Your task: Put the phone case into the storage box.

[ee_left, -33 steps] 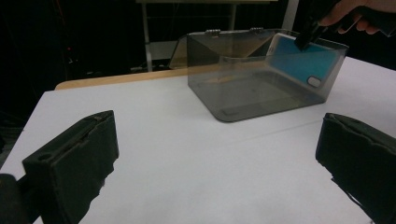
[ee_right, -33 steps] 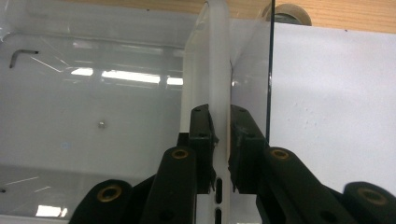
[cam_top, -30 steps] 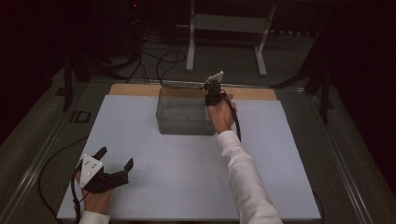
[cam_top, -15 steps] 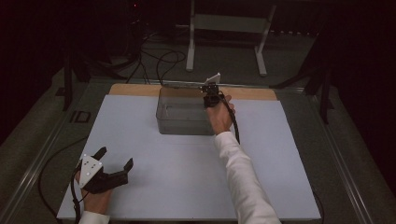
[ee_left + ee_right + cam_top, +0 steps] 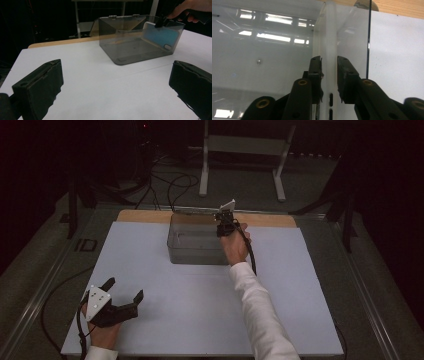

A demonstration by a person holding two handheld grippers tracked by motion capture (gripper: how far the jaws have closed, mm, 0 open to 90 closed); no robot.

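I hold my right gripper [image 5: 329, 75] over the clear box [image 5: 196, 240], jaws narrowed astride the upright phone [image 5: 160, 37] leaning on its wall; my left gripper [image 5: 120, 301] rests wide open, empty, kept clear.

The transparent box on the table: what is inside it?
Inside the transparent box, a phone with a blue back stands on edge against the wall, the right gripper around its edge. Its screen side is hidden.

Both forearms wear white long sleeves [image 5: 260, 315]. Each hand-held gripper is black: the left hand-held gripper [image 5: 122, 295] carries a grey three-cornered plate [image 5: 98, 298] with dark dots, the right hand-held gripper [image 5: 329, 75] shows brass-ringed pivot holes [image 5: 302, 82]. A black cable [image 5: 248, 247] trails from it.
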